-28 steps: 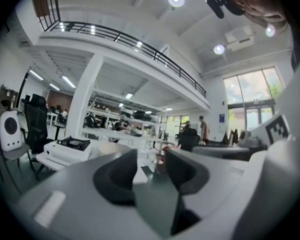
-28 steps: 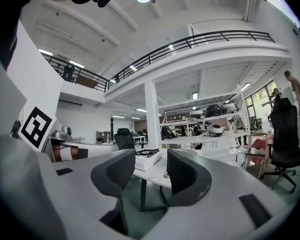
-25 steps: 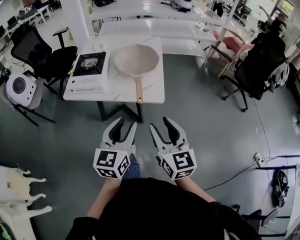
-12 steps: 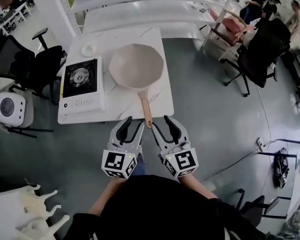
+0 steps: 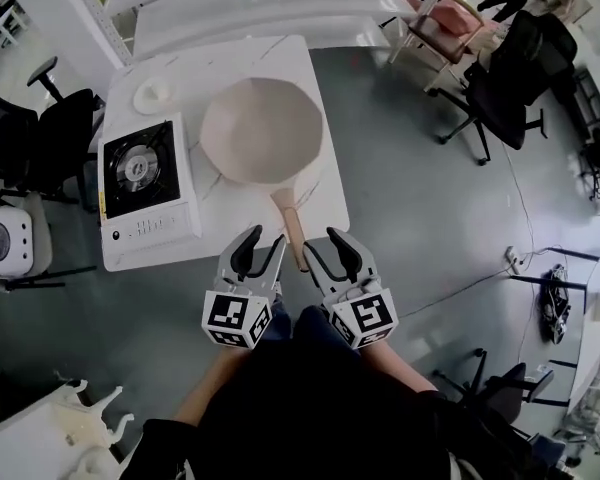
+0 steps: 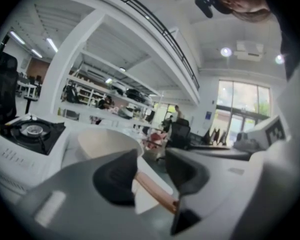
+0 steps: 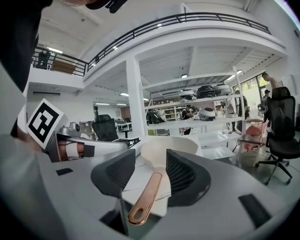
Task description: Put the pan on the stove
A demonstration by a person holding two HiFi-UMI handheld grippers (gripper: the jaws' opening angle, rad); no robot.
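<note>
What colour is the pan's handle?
The pan's handle is coppery brown; the right gripper view shows it best.

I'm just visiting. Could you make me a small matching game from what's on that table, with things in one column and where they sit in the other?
Things:
1. pan
2. stove
3. dish
4. handle

Places:
a. far left corner of the table
b. sticks out past the near edge
c. left side, burner empty
d. middle, right of the stove

Pairs: 1-d, 2-c, 3-a, 4-b
</note>
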